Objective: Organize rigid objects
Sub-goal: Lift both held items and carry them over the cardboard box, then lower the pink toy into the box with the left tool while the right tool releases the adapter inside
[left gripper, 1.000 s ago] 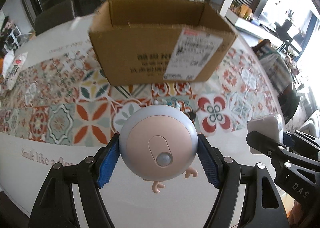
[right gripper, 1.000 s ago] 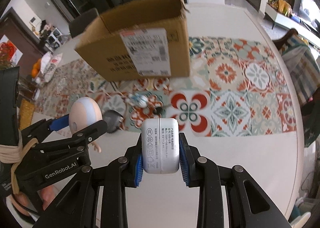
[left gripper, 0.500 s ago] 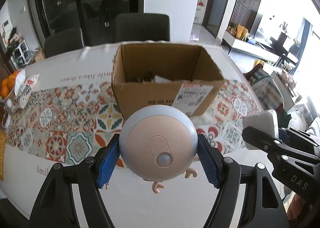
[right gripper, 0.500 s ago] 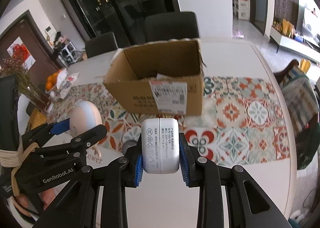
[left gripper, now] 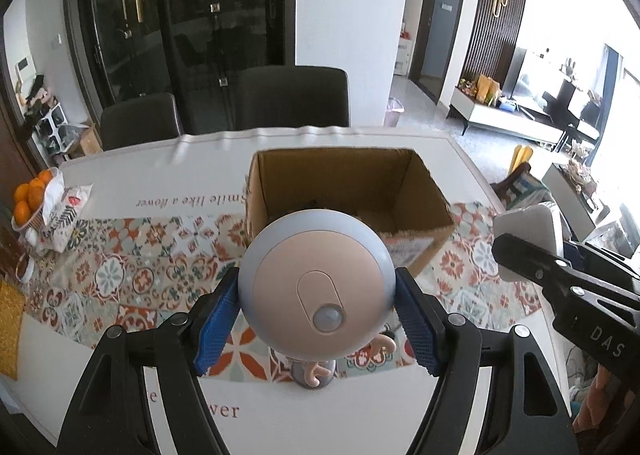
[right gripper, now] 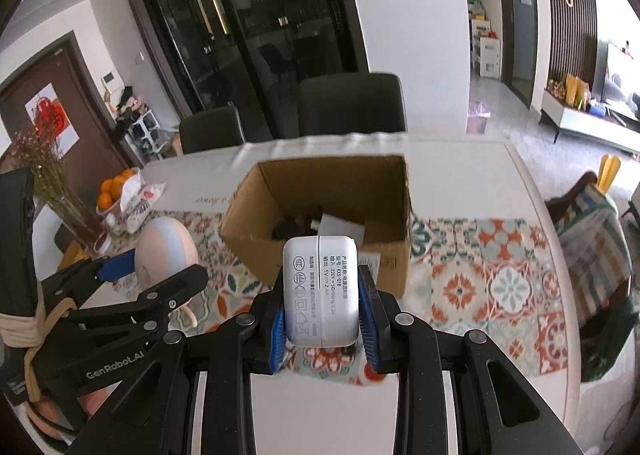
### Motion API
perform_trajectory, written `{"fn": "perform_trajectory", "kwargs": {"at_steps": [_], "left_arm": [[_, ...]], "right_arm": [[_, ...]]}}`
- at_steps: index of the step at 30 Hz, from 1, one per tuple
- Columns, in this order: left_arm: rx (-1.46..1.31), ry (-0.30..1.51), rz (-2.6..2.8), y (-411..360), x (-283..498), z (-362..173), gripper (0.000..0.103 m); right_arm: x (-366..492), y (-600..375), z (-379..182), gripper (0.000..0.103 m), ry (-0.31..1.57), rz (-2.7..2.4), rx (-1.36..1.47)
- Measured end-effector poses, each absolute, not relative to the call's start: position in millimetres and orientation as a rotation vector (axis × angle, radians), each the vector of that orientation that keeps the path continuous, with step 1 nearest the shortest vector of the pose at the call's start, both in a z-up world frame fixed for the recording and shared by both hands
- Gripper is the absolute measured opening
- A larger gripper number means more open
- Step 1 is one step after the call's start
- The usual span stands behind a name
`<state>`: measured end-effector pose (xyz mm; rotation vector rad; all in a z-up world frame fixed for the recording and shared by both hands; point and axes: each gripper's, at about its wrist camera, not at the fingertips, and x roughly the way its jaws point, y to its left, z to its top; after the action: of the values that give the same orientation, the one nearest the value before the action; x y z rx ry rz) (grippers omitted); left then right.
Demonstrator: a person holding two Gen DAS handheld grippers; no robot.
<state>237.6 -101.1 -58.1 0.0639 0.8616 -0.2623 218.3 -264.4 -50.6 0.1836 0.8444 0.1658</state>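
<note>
My left gripper (left gripper: 316, 313) is shut on a round blue-and-pink night light (left gripper: 316, 291) with small antlers, held above the table in front of an open cardboard box (left gripper: 344, 191). My right gripper (right gripper: 322, 313) is shut on a white power adapter (right gripper: 320, 287), held just before the same box (right gripper: 320, 191), which holds several dark and white items. The night light also shows in the right wrist view (right gripper: 166, 251). The adapter shows at the right of the left wrist view (left gripper: 528, 231).
The white table (left gripper: 160, 163) carries a patterned tile runner (left gripper: 120, 267). Oranges in a basket (left gripper: 30, 195) and a snack bag (left gripper: 66, 211) lie at the far left. Two dark chairs (left gripper: 292, 99) stand behind the table. A small grey object (left gripper: 314, 373) lies under the night light.
Both grippers rose and pulled back with their objects. The box looks smaller and lower now, and its open inside shows.
</note>
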Motion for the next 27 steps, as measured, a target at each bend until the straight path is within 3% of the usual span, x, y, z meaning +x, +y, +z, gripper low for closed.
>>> {"fn": "perform_trajectory", "kwargs": {"at_steps": [13, 27], "left_arm": [[0.081, 0.808, -0.248, -103, 277, -34, 0.074], [0.106, 0.889, -0.243, -114, 337, -59, 0.074]], "right_arm": [[259, -261, -27, 0.031, 0.777, 0.175, 0.155], [310, -260, -43, 0.031, 0.836, 0.155, 0.137]]}}
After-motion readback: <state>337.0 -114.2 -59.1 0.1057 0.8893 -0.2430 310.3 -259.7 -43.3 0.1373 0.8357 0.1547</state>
